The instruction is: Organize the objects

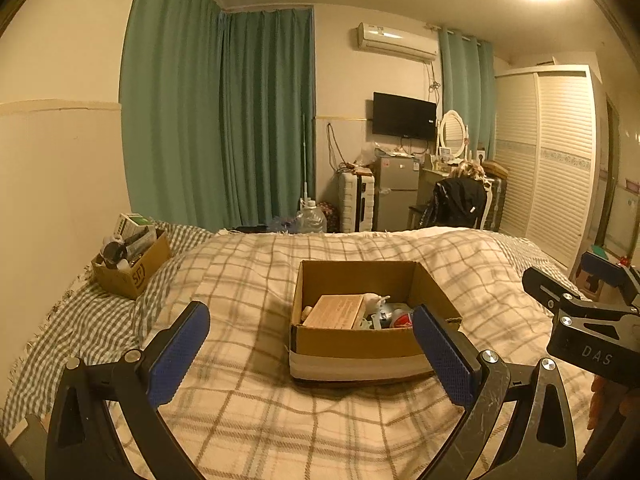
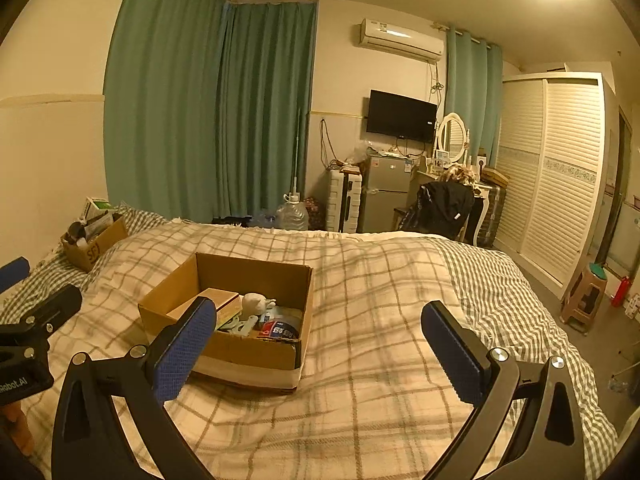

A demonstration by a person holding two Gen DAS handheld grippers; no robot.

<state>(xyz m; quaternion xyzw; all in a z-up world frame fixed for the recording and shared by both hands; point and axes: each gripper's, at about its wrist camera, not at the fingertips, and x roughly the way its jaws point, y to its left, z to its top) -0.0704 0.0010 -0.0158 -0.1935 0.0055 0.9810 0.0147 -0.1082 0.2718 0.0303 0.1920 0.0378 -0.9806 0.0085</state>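
Observation:
An open cardboard box (image 1: 356, 340) sits mid-bed on the plaid blanket. It holds a tan flat carton (image 1: 334, 312), a white soft toy (image 1: 374, 300) and a red-labelled pack (image 1: 402, 320). It also shows in the right wrist view (image 2: 256, 354), with the toy (image 2: 256, 302) and the pack (image 2: 280, 330). My left gripper (image 1: 312, 328) is open and empty, just short of the box. My right gripper (image 2: 320, 328) is open and empty, to the right of the box above the blanket. A smaller full cardboard box (image 1: 132, 264) stands at the bed's far left.
The bed (image 1: 248, 420) fills the foreground, a wall along its left. Past its far edge are green curtains, a water jug (image 1: 312, 216), a suitcase, a small fridge (image 1: 396, 192) and a chair with a black jacket. A wardrobe and a stool (image 2: 584, 296) stand right.

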